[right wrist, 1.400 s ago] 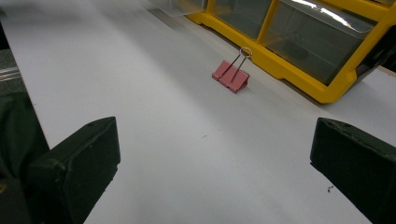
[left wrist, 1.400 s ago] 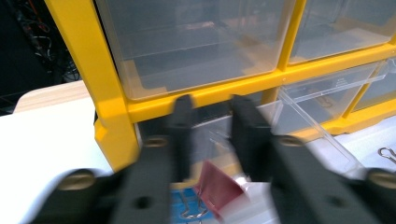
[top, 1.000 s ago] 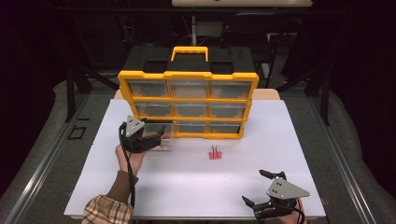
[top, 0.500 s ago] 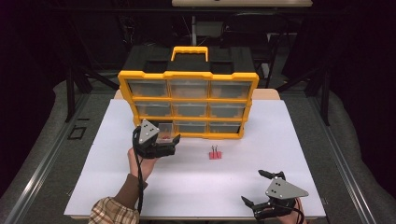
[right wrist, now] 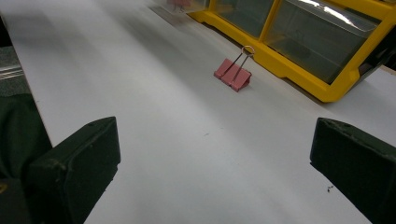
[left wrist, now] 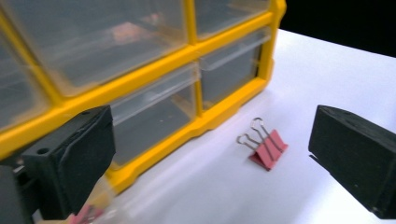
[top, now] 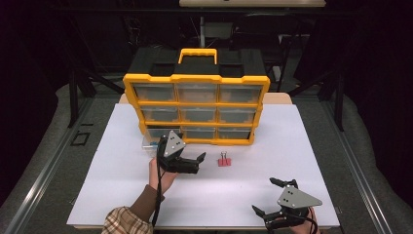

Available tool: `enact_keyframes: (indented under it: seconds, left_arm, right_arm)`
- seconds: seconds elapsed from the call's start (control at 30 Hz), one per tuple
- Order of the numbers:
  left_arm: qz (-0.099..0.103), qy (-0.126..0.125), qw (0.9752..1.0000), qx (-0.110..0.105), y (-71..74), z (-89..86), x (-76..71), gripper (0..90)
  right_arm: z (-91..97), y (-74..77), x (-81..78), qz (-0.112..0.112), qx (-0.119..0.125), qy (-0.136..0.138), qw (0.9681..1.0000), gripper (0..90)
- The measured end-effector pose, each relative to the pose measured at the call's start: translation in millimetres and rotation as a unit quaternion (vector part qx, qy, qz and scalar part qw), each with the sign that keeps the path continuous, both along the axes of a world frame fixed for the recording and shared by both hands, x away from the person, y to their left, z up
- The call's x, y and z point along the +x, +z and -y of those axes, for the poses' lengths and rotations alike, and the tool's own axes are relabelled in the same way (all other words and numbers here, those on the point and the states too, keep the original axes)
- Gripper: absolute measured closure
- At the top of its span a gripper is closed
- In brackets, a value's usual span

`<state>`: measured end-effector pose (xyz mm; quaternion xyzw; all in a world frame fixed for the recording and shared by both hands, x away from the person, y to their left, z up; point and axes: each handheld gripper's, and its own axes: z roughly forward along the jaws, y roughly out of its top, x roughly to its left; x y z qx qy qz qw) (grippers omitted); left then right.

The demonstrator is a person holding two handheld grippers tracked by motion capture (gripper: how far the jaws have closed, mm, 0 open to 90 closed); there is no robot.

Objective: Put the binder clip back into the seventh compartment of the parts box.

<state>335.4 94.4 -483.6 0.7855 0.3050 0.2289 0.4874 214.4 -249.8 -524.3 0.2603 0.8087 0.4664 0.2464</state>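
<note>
A white table (top: 302, 146) stands in a dark room, grey floor (top: 44, 161) around it, black frames behind.

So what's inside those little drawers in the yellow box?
Through the clear drawer fronts of the yellow organizer, most drawers look empty. One upper drawer shows a faint pinkish blur, too unclear to name. The pink binder clip lies outside on the white table.

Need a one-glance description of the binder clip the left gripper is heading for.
Start at the yellow drawer cabinet standing on the white table. Just in front of its bottom edge, near the middle, lies a small pink binder clip with silver wire handles. It lies alone on the bare white surface, just right of the open left gripper.
</note>
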Motion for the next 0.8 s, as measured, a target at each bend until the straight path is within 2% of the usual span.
enact_keyframes:
  seconds: [0.23,0.37,0.47,0.63,0.73,0.8]
  left_arm:
    - [-0.005,-0.033,0.9993,0.015,-7.0,19.4,-3.3,0.0]
    - [-0.012,-0.050,0.9983,0.027,-13.1,29.3,-1.1,0.0]
    - [-0.020,-0.059,0.9976,0.028,-17.4,35.2,0.1,0.0]
    - [-0.044,-0.086,0.9948,0.031,-29.7,48.4,5.0,0.0]
    - [-0.058,-0.093,0.9933,0.037,-38.3,55.9,9.2,0.0]
    - [-0.060,-0.097,0.9925,0.045,-41.6,59.4,10.9,0.0]
  right_arm:
    - [0.5,-0.1,-0.9,-0.001,0.000,-0.002,1.0000,1.1]
    - [1.6,0.0,-1.1,-0.001,0.000,-0.004,1.0000,1.1]
    - [1.6,0.2,-2.1,-0.001,0.001,-0.003,1.0000,1.2]
    - [2.0,-0.1,-2.1,-0.003,0.001,-0.004,1.0000,1.1]
    - [1.9,-0.3,-2.7,-0.004,-0.001,-0.003,1.0000,1.3]
    - [2.0,-0.2,-3.0,-0.003,-0.001,-0.003,1.0000,1.3]
